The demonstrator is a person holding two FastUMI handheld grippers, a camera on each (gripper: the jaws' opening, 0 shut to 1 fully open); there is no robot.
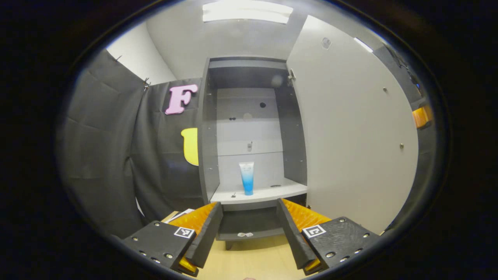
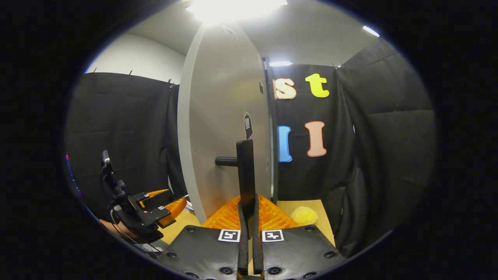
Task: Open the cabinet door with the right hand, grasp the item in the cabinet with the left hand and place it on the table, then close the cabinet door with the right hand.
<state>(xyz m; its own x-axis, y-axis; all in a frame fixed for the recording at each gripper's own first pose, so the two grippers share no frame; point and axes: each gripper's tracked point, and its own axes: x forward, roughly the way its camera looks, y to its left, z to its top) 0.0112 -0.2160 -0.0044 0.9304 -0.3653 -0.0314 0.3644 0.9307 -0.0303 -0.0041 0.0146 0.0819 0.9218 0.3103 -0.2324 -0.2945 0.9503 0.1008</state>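
While my right tool [image 2: 249, 217] clamps the door handle [image 2: 246, 175], cabinet door [image 1: 350, 136] open, my left tool [image 1: 249, 229] gapes empty before the cabinet [image 1: 249, 70]; tube [image 1: 247, 178] upright on its shelf [image 1: 260, 194].

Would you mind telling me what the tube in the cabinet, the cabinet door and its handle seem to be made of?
Tube: likely soft plastic, translucent white fading to blue, standing on its cap.
Cabinet door: probably laminated board, a flat, matte pale-grey panel with small screw heads.
Handle: dark bar on a round post, matte; metal or plastic, hard to tell. The right gripper is clamped on it.
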